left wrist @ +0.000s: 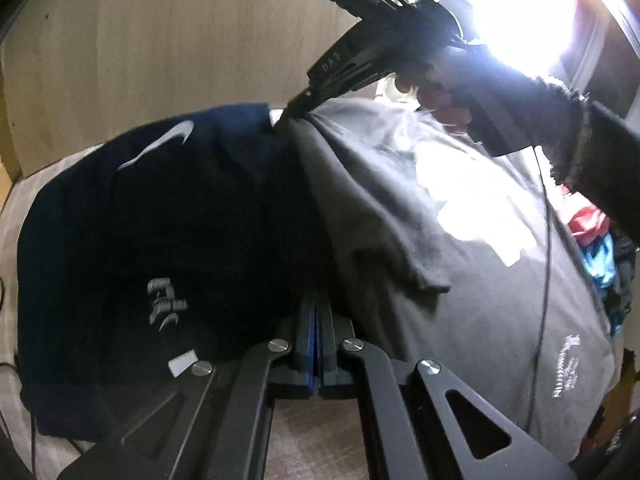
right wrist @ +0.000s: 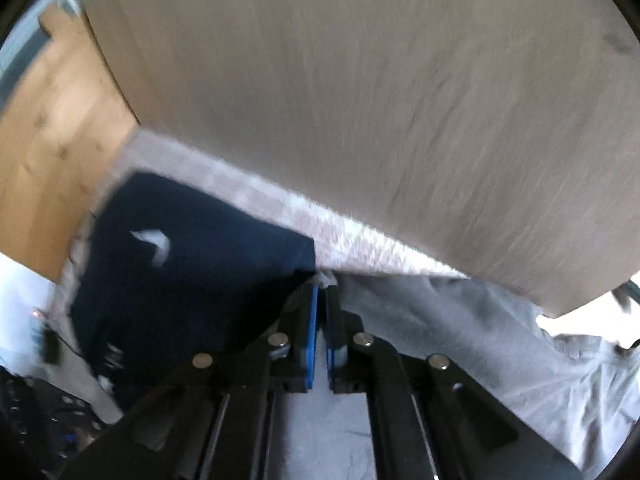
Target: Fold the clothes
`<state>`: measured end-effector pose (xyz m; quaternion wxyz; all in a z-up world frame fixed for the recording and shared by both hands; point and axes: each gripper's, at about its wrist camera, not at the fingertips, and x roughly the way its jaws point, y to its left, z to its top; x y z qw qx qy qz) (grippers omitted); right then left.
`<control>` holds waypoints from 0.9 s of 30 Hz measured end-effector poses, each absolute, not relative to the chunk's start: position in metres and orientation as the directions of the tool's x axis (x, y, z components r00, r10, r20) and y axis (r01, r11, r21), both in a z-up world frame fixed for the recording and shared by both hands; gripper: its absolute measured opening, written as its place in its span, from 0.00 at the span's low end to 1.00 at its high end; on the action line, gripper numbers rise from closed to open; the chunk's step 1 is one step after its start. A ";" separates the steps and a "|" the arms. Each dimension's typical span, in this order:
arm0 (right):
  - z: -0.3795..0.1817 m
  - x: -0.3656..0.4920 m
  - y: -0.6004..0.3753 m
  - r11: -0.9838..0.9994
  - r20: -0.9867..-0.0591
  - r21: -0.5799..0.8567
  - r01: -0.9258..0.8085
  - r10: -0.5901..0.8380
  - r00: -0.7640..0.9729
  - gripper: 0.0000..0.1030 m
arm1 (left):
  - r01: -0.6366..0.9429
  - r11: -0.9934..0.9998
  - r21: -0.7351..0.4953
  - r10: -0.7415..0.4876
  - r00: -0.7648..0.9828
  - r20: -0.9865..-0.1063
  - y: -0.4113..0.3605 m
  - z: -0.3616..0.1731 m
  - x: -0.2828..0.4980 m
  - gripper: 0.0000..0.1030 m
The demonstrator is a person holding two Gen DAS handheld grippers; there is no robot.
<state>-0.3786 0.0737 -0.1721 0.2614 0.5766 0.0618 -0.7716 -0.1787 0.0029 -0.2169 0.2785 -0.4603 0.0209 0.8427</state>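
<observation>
Low centre of the left wrist view: left gripper (left wrist: pixel 318 308), black linkage arms with bright rivets, blue pads pressed flat together, apparently pinching the near edge of a grey T-shirt (left wrist: pixel 460 248) where it meets a navy garment (left wrist: pixel 160 220). Probably gripped there to carry one edge over for a fold.

Spread across the middle and right: soft grey jersey, creased, a flap of it lying loose, a pale print washed out by glare, small white lettering at lower right. At left, lying flat and square: the navy piece, darker and heavier-looking, with a white swoosh.

Upper centre: right gripper (left wrist: pixel 294 110), closed on a far edge of the grey cloth, tenting it upward, held by a hand (left wrist: pixel 444 104) in a dark fuzzy sleeve. Likely the matching far hold of a two-point lift.

Right wrist view, blurred: pads nearly together at centre, a scrap of pale fabric at the tips.

Beyond: pale textured bedding (right wrist: pixel 360 236), a smooth wooden panel (left wrist: pixel 160 40), bright clothes heaped at far right (left wrist: pixel 600 248).
</observation>
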 end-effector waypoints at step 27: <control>-0.055 -0.239 0.222 -0.876 -0.783 0.320 0.361 -0.459 -0.421 0.22 | -0.478 -0.849 -0.226 0.454 -0.439 -0.775 -0.030 -0.159 -0.157 0.04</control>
